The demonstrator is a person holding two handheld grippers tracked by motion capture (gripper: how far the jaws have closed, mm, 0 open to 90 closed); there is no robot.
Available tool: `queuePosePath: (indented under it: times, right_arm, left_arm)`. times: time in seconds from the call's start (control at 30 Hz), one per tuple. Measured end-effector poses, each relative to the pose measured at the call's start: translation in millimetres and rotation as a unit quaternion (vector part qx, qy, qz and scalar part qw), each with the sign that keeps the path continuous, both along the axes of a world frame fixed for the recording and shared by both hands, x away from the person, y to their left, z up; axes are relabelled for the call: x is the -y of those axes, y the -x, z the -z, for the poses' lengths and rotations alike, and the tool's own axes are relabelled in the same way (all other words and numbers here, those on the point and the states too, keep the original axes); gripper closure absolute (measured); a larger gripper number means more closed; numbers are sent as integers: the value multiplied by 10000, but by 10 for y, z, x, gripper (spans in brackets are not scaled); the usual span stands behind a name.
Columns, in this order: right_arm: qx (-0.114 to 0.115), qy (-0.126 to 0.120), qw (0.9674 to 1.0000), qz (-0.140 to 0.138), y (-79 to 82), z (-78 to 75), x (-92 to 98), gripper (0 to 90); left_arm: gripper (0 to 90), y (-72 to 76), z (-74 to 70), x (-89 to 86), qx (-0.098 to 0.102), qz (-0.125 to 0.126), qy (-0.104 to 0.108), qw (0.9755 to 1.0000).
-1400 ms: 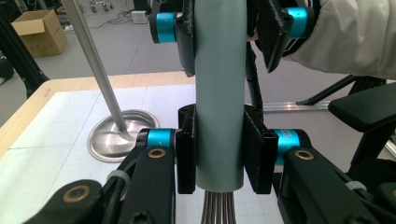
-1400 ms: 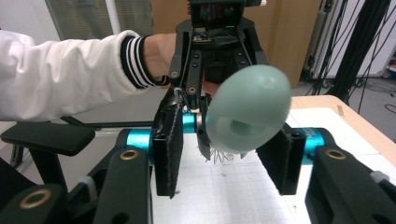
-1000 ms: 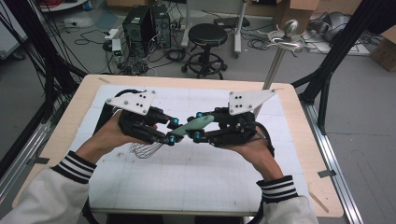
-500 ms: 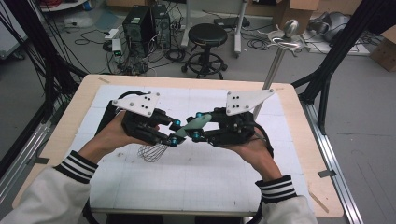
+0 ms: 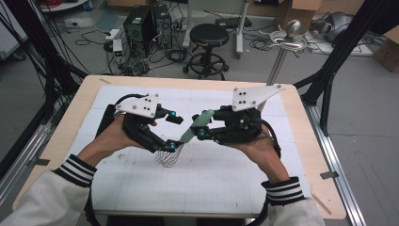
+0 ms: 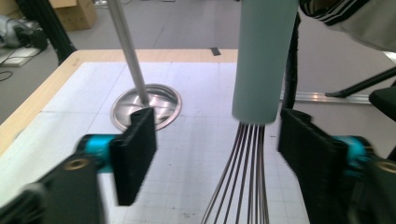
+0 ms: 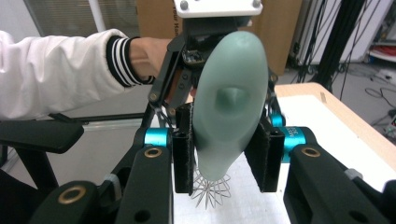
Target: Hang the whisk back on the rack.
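A whisk with a pale green handle (image 5: 195, 125) and a wire head (image 5: 168, 157) hangs tilted above the white mat, head down to the left. My right gripper (image 5: 203, 128) is shut on the handle; in the right gripper view its pads (image 7: 184, 149) press both sides of the handle (image 7: 229, 107), with the wires (image 7: 210, 191) below. My left gripper (image 5: 175, 133) is open, one jaw on each side of the whisk where handle meets wires. In the left gripper view the handle (image 6: 264, 56) and wires (image 6: 243, 172) stand between the spread jaws, touching neither, and the gripper (image 6: 223, 158) holds nothing.
A white gridded mat (image 5: 226, 188) covers the wooden table (image 5: 324, 188). A steel pole (image 5: 278, 70) rises from a round steel base (image 6: 147, 105) at the table's far right. A stool (image 5: 209, 35) and computer cases (image 5: 141, 23) stand on the floor beyond.
The left gripper's jaws have spread wider apart. The whisk has tipped steeper, its handle end rising and its wire head dropping toward the mat on the left.
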State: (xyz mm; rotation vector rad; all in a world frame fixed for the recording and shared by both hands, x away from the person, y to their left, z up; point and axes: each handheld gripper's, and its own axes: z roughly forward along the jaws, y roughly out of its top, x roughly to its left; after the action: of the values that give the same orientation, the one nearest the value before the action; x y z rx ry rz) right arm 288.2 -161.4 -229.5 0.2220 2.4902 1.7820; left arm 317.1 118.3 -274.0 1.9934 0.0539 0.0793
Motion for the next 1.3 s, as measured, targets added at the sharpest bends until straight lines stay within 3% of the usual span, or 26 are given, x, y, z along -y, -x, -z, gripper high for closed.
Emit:
queuePosePath:
  times: [0.23,0.6,1.0,1.3]
  right_arm:
    - [-136,92,9995,275,15,-25,117,661]
    - [-338,301,9963,733,55,-107,339,661]
    - [-293,564,9935,941,84,-234,598,661]
    - [-276,789,9884,1267,111,-374,880,661]
  left_arm:
    - [17,34,-17,-116,16,-296,67,9995]
    - [16,66,99,-360,36,-770,123,9969]
    - [17,126,218,-645,45,-1150,131,9933]
    - [17,215,364,-898,25,-1437,207,9894]
